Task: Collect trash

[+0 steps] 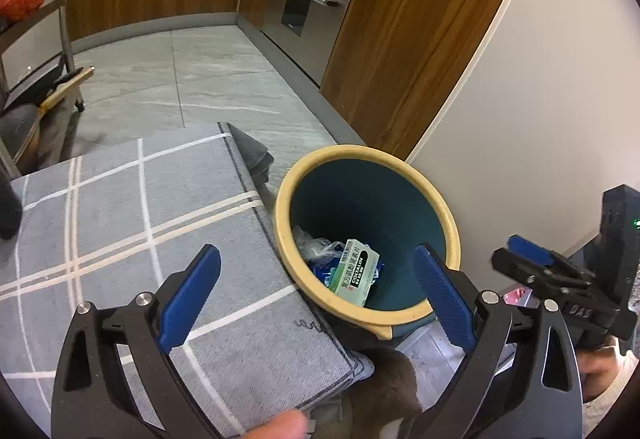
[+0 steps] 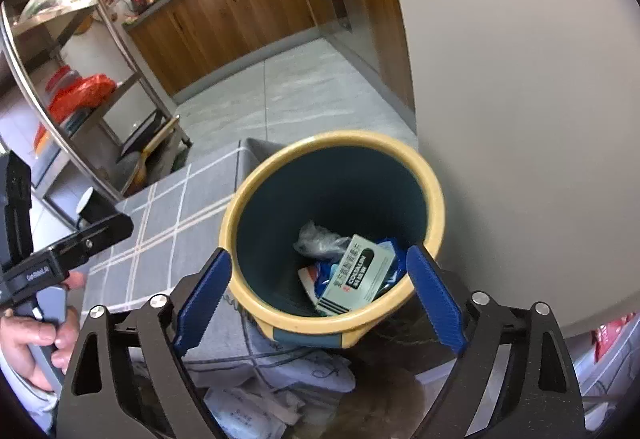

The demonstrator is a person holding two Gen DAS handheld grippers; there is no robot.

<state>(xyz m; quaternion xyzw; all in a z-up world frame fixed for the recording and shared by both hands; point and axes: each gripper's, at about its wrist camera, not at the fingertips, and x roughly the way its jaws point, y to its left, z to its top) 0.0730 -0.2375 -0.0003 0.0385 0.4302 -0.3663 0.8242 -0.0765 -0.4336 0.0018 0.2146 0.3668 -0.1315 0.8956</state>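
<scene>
Hovering over the bin (image 2: 434,199) with both tools spread wide and holding nothing: right gripper (image 2: 320,295) poised almost directly above the opening, left gripper (image 1: 316,299) straddling the edge where the checked grey cloth (image 1: 120,223) meets the yellow rim. Lying already at the bottom, ahead of and below both sets of blue pads: a green-and-white medicine box (image 2: 356,275), long axis tilting up toward the far right wall of the bin, resting on blue wrappers (image 2: 320,273) with a crumpled clear plastic bag (image 2: 316,239) just behind. Sitting nearer to the bin's centre, the right gripper; reaching in from the cloth side, the left.

Judging the collected pieces as dropped in, with more perhaps waiting elsewhere. Glimpsing something red and pink (image 2: 612,335) low at the right edge, cut off by the frame and too partial to name. Hiding the floor beside the bin: folded fabric and a brown furry shape, not clearly identifiable.
</scene>
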